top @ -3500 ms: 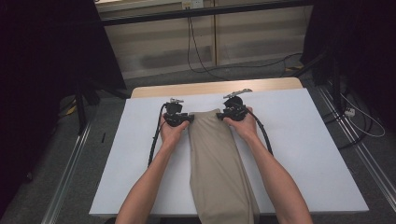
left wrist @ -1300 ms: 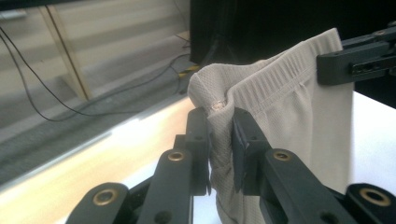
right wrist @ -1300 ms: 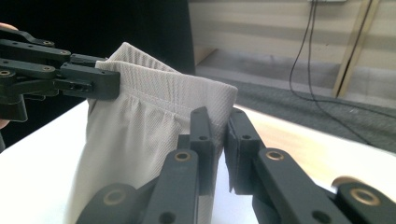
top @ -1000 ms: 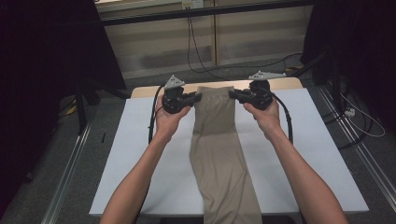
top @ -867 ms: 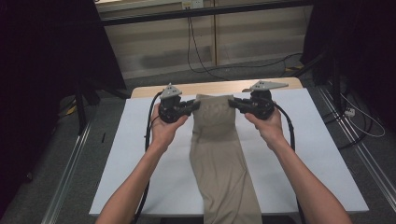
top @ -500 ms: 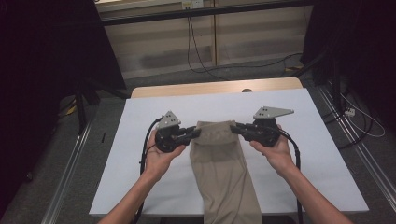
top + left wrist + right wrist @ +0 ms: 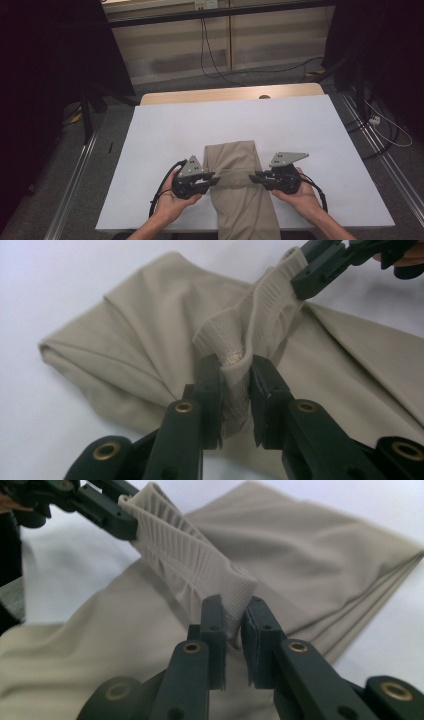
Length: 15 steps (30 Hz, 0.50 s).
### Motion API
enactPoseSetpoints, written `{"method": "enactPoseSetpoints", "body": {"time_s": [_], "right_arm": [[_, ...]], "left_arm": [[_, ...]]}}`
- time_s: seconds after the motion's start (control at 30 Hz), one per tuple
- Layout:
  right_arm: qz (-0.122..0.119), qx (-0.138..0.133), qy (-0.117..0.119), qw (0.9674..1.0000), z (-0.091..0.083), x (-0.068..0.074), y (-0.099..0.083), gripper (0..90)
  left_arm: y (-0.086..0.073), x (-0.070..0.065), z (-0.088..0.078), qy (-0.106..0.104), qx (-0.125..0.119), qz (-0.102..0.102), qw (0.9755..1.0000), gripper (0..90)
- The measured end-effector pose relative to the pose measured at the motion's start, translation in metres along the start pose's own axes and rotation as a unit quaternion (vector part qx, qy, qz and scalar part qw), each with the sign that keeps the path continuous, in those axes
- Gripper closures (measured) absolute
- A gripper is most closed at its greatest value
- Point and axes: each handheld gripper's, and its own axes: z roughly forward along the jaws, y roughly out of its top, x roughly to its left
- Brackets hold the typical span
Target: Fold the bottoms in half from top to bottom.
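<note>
Both claws, left claw (image 7: 212, 178) and right claw (image 7: 254, 177), pinch the beige garment's (image 7: 235, 160) ribbed band.

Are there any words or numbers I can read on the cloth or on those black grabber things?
No text to read: none on the beige garment, none on its ribbed band.
Left gripper and right gripper: plain black, with brass rivets, no lettering.
Grey plates on top: holes, no writing.
White table cover: blank.
</note>
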Motion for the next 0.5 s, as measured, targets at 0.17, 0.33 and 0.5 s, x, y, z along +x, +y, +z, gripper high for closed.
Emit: {"method": "enactPoseSetpoints", "body": {"time_s": [0.17,0.33,0.5], "right_arm": [[-0.005,0.022,-0.003,0.9997,-0.002,0.009,-0.014,80.8],[-0.014,0.041,-0.002,0.9990,-0.009,0.016,-0.025,78.9],[-0.003,0.046,-0.019,0.9987,-0.008,0.024,-0.029,67.0]], "left_arm": [[-0.007,-0.014,0.001,-0.008,0.016,0.003,0.9998,76.5],[-0.016,-0.031,-0.003,-0.020,0.016,0.012,0.9996,69.8],[-0.017,-0.033,-0.003,-0.022,0.024,0.011,0.9994,60.4]]}}
